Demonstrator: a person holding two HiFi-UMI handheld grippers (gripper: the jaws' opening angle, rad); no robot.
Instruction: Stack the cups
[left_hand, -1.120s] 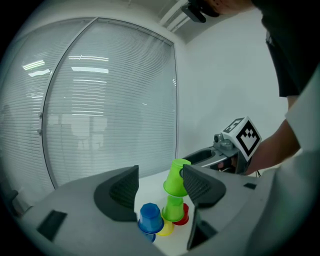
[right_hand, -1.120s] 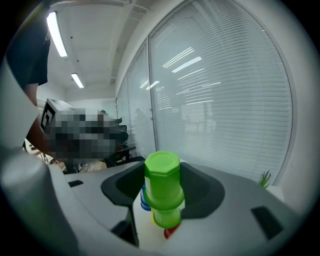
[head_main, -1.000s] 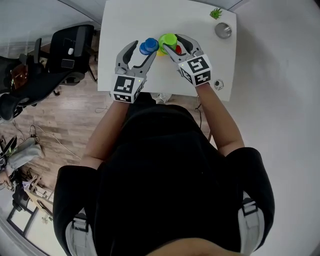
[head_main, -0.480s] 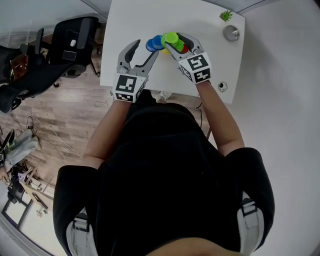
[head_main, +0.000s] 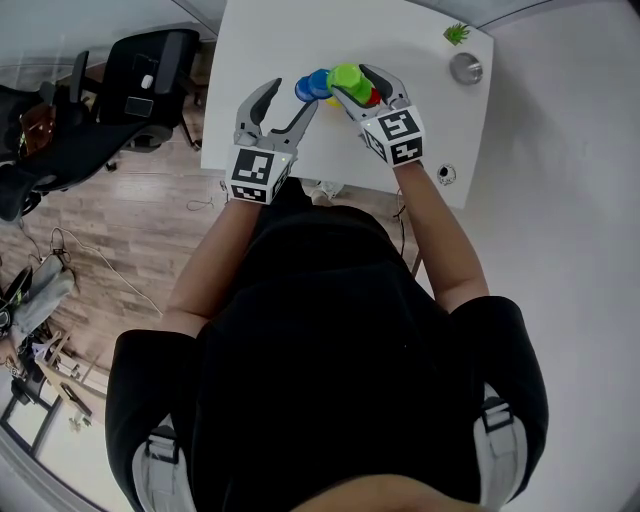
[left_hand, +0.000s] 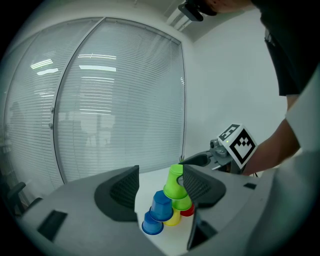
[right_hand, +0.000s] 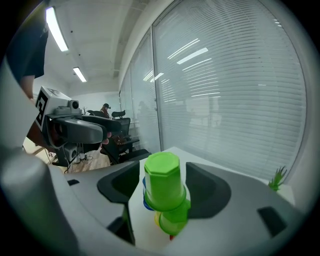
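Progress near the end, by the look of it: six small cups built into a pyramid roughly mid-way across the white table (head_main: 300, 40), just ahead of both grippers; at the base, bottom blue plastic cup (left_hand: 152, 224), yellow plastic cup (left_hand: 173, 218) and red plastic cup (left_hand: 188, 211) in a row; above them, upper blue plastic cup (left_hand: 162, 205) and lower lime-green plastic cup (left_hand: 182, 202) side by side; at the peak, top lime-green plastic cup (right_hand: 163, 182), seated across the two below. No loose cup visible elsewhere on the table, so probably nothing left to add; only both tools to draw back without nudging the pile. Right gripper (head_main: 352, 80) straddling the top cup, jaws just lately opening wider; a sliver of gap either side of the cup in the right gripper view, pads off its walls; cup between the jaws yet apparently standing on its own. Left gripper (head_main: 292, 96) spread wide and empty, jaw tips beside the blue flank of the pile, nothing pinched. Every cup upside down: mouth toward the table or the cups beneath, closed base upward; long axis of each roughly upright, body narrowing toward the top; any slight lean of the top cup hard to separate from the bend of the wide lens; a slow, straight retreat probably safest.
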